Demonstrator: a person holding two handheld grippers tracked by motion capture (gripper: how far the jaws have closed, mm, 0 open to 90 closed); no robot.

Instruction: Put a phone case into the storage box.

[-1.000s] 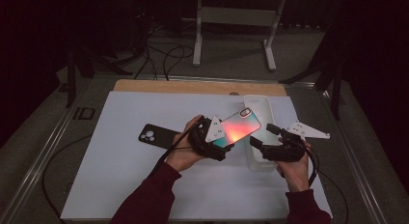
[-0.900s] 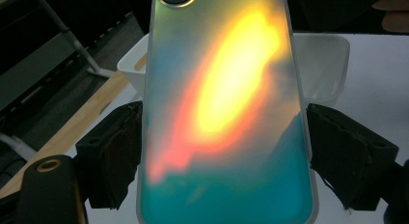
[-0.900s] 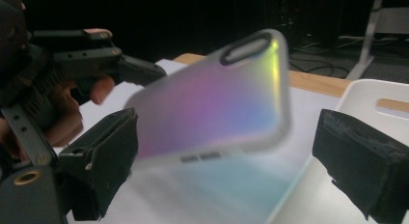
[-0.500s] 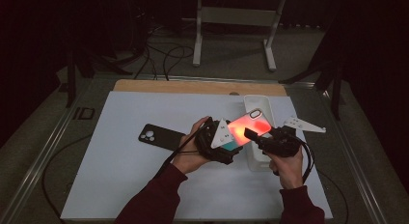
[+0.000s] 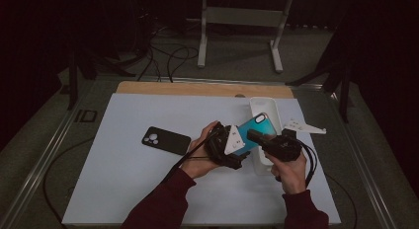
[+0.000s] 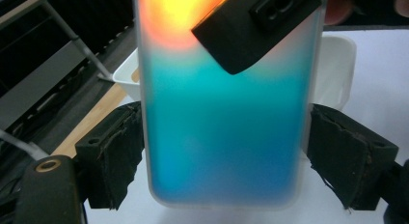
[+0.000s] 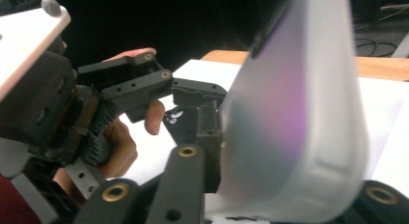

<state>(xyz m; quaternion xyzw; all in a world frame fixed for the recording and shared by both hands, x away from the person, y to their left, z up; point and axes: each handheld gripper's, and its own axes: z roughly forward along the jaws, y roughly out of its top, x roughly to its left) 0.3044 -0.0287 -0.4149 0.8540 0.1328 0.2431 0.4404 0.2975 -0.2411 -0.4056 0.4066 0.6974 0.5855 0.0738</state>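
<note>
Left gripper (image 6: 226, 156): we are seeing its two black pads (image 6: 113, 154) pressing on the long edges of a phone case (image 6: 224, 132), one pad on each side, clamped across its width. The case is standing up between the pads, its teal back facing the left gripper view, with an orange glow toward its far end.

Right gripper (image 5: 254, 136): its jaws have just been closing, and we are seeing them shut on the far part of the same case. In the left gripper view one of its black fingers (image 6: 241, 35) is lying across the upper right corner of the case. In the right gripper view the frosted edge of the case (image 7: 294, 127) is rising straight from between the jaws, touching the finger (image 7: 207, 137) on its left.

So both grippers are gripping one case, held in the air between the two hands, the left hand (image 5: 200, 157) low on it and the right hand (image 5: 291, 172) just beside.

Outward from the fingers: a white tray (image 5: 272, 106) is sitting on the table directly behind and under the case. A dark phone (image 5: 166, 140) is lying flat on the white mat (image 5: 128, 184), well apart to the left of the left gripper. A white bracket (image 5: 304, 126) is resting near the right gripper, beyond the tray.
</note>
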